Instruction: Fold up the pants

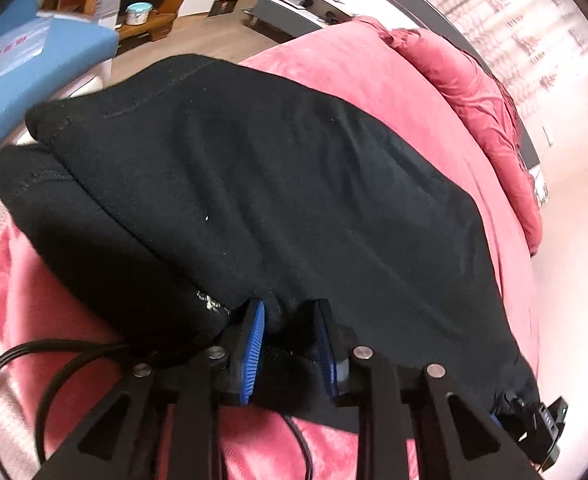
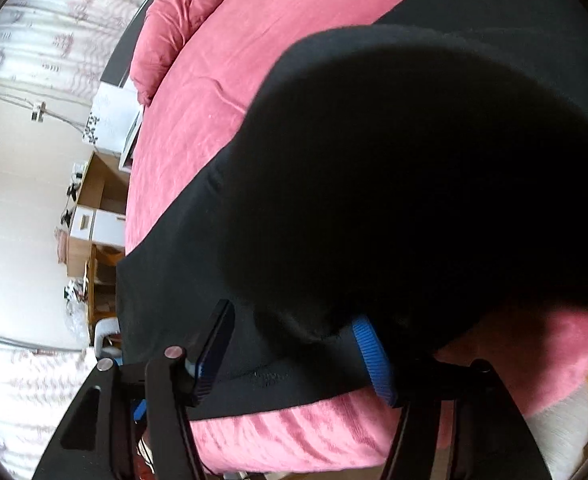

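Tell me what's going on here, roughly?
A person is folding black pants on a pink bed cover, one tool in each hand. The left tool sits at the near edge with a small bunch of cloth between its parted blue pads. The right tool is open wide, a folded-over flap draped across it. Whether either still grips is unclear.

**Black on pink, blue at the jaws**

The pants (image 1: 253, 184) are plain black, with a small pale speckled mark at lower centre of the left wrist view. The bedspread (image 1: 374, 80) beneath is deep pink, as is the pillow (image 1: 474, 92) at upper right. Each gripper's pads (image 1: 253, 344) are bright blue on black frames. At upper left sits a blue board (image 1: 33, 68); the curtain (image 2: 53, 20) is white with a faint pinkish print.
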Available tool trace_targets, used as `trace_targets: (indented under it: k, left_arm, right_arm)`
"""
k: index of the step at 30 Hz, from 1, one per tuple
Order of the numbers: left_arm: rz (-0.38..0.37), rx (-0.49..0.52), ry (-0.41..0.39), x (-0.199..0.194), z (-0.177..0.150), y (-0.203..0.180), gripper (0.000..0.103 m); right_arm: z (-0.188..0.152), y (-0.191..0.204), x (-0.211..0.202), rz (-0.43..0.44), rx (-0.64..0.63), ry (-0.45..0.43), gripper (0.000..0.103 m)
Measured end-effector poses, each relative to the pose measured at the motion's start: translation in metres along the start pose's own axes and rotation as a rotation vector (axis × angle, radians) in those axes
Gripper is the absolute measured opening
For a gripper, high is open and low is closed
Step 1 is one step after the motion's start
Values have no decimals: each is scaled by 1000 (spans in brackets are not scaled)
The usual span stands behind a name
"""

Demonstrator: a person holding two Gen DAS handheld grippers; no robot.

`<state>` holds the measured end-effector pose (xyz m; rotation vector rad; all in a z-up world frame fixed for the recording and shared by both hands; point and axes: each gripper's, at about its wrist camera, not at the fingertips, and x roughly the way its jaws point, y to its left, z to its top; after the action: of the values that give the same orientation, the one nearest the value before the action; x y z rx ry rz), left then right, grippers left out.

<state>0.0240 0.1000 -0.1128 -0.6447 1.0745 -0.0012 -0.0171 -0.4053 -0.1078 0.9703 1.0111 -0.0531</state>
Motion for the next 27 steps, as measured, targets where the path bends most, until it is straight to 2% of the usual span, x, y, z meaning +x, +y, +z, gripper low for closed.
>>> trace_targets:
  k: [2,4,5,6,7,12,13,14,17,20,22,24,26,27]
  left_arm:
    - [-25,-70,-14,-1,1,6,26]
    - [-44,-119,-22,-1,4,10,26]
    - [-52,-145,-25,-1,5,13,21]
    - [-48,-161,-30,-1,5,16,7]
    - [-36,-174,-33,0,8,19,5]
    - [-116,-260,-15,-24,5,34,4]
    - [-124,-264,-9,-31,3,35,4]
    - [-134,-261,-8,-41,1,37,0]
    - [-111,-259,-11,-59,-5,47,0]
    - [-75,-222,2,-54,-8,56,0]
    - [-124,-215,19,-48,-8,51,0]
    - [-125,-178,-39,-50,0,41,4]
    - [-97,-125,-70,-49,6,34,10]
    - [-94,-126,-54,-44,9,33,14]
  right_arm:
    - [2,3,2,2,-13,-34,56]
    - [5,8,7,-6,-36,-40,25]
    - [6,10,10,-19,-47,-34,19]
    - [6,12,10,-21,-55,-29,16]
    - [7,14,9,-22,-60,-28,15]
    - [15,23,-21,16,-87,-69,12]
    - [16,22,-29,19,-89,-81,8]
    - [18,21,-36,21,-90,-90,8]
    - [18,14,-45,-7,-98,-91,8]
    - [7,5,-24,-60,-81,-48,8]
    - [2,-3,-7,-50,-59,-28,11]
    - [-2,-3,5,-39,-57,-10,12]
    - [-4,-1,13,-21,-56,1,24]
    - [-4,0,15,-14,-53,3,36]
